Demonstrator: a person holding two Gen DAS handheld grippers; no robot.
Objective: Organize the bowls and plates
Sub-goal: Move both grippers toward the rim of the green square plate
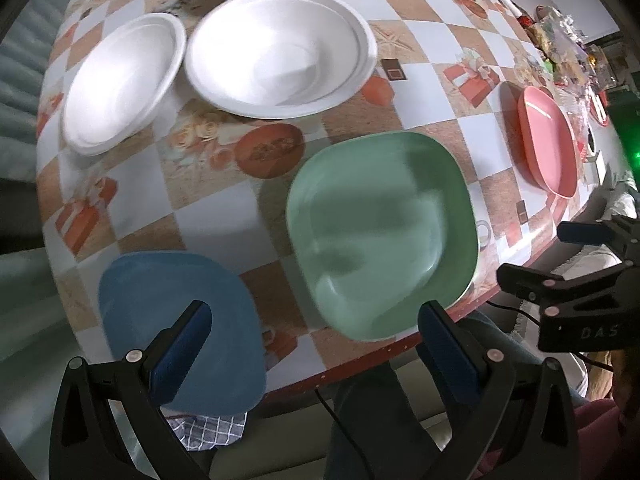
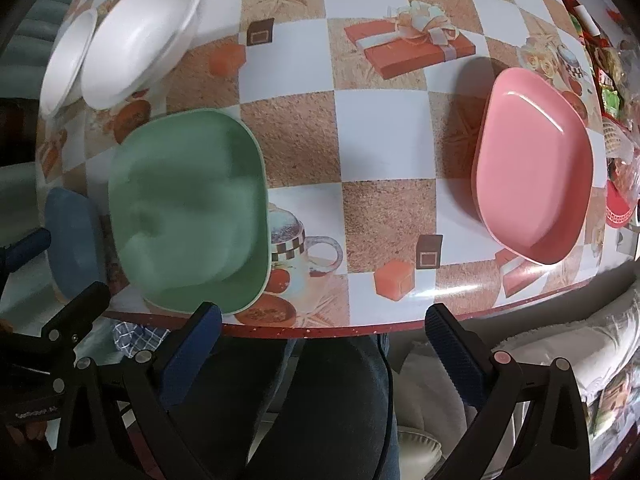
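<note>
I hold my left claw spread wide and empty, above the near edge of the worktop; the blue plate lies under its left finger, the green plate just ahead to the right, white bowls farther back. My right claw also gapes wide, empty, off the worktop's edge, with the pink plate ahead on the right.

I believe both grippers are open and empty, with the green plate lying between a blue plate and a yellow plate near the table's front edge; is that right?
Not quite: the third plate is pink, not yellow. The right wrist view shows the green plate between the blue plate and the pink plate. The rest holds: the left gripper and right gripper are open and empty.
</note>
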